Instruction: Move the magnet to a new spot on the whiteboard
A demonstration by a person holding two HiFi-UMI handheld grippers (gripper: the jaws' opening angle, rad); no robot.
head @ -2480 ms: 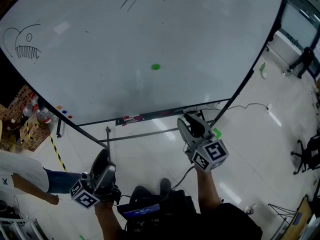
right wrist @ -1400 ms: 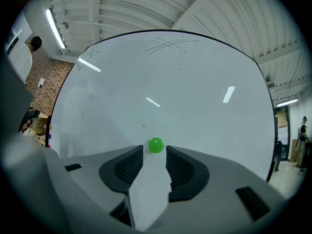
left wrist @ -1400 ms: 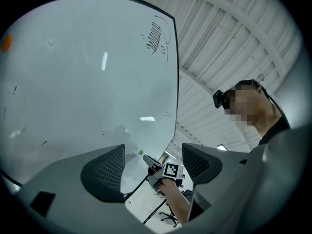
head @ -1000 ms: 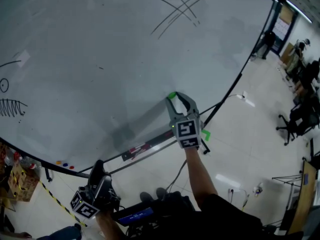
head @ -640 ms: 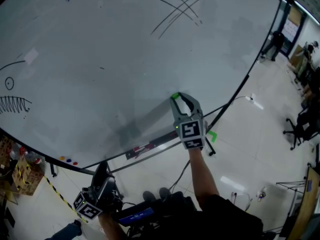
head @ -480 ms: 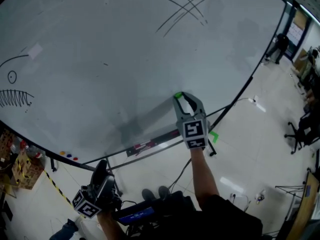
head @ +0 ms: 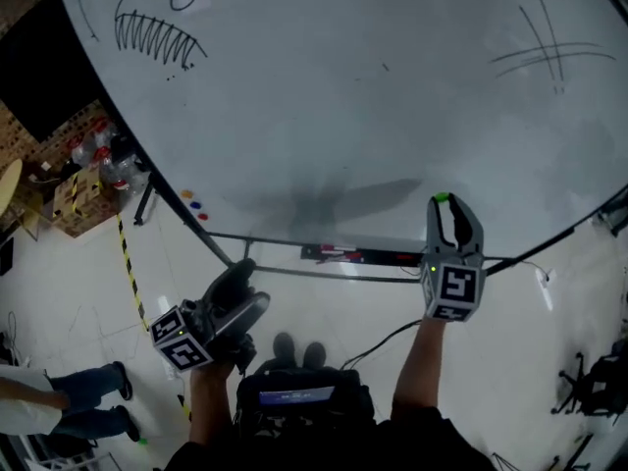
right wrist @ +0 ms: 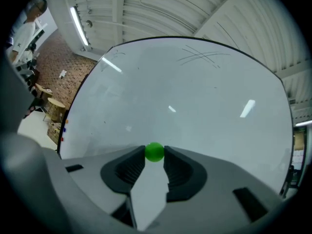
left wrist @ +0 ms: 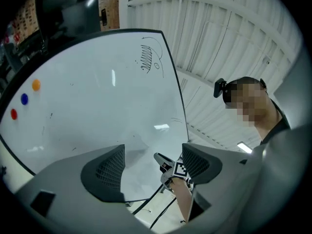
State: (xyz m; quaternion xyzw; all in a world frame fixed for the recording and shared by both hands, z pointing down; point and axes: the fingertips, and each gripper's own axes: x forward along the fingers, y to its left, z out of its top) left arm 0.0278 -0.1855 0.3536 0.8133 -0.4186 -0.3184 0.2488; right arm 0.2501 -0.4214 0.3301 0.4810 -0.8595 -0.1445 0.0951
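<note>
The right gripper (head: 444,202), whose jaws have just been closing, is clamped on the green magnet (right wrist: 155,151) at its tips, near the whiteboard's (head: 343,86) lower right edge. The left gripper (left wrist: 153,162) hangs below the board, jaws apart and empty. The board's marks are drawings: a toothy fish sketch (head: 157,27) upper left, crossed lines (head: 549,52) upper right.

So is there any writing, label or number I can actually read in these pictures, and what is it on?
No readable text anywhere.
Whiteboard: only drawings, a toothy fish sketch and crossed lines; no words.
Left marker cube and right marker cube: black-and-white square patterns, no letters.
Small screen at the person's waist: blue glow, too small to read.
</note>
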